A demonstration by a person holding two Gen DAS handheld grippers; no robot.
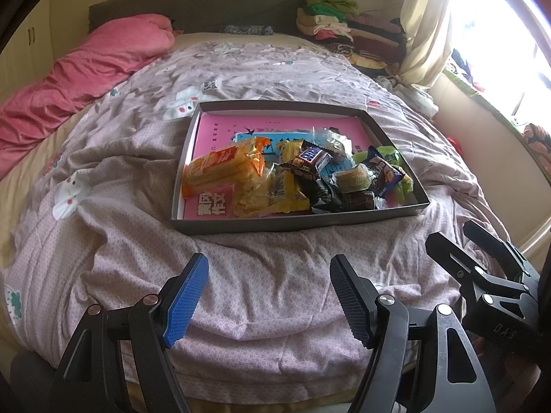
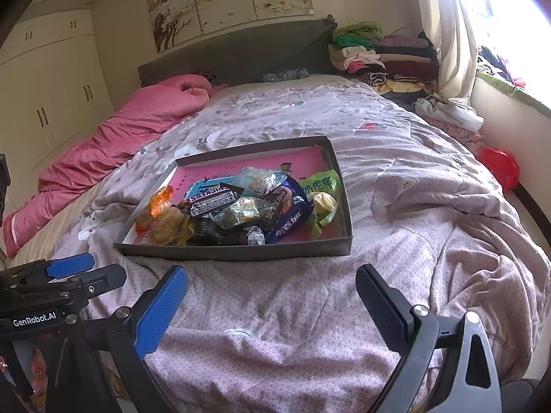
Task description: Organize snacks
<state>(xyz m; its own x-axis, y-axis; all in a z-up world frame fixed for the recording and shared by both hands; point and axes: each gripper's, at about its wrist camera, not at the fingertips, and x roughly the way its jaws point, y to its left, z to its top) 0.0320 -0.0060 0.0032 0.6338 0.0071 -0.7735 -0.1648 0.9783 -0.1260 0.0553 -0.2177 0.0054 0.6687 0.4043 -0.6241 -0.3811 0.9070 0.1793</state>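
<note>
A shallow dark tray [image 1: 296,222] sits on the bed, lined with a pink sheet, and also shows in the right wrist view [image 2: 241,253]. It holds a pile of wrapped snacks: an orange cracker pack [image 1: 220,167], a Snickers bar [image 1: 310,156], a blue packet [image 2: 286,213], a green packet [image 2: 322,186]. My left gripper [image 1: 268,303] is open and empty, above the quilt in front of the tray. My right gripper [image 2: 272,304] is open and empty, also in front of the tray. Each gripper shows at the edge of the other's view.
The bed is covered by a crumpled lilac quilt [image 1: 275,275]. A pink duvet [image 1: 79,75] lies along the left. Folded clothes [image 1: 347,31] are stacked at the far right by the curtain. A red bag [image 2: 499,167] lies beside the bed on the right.
</note>
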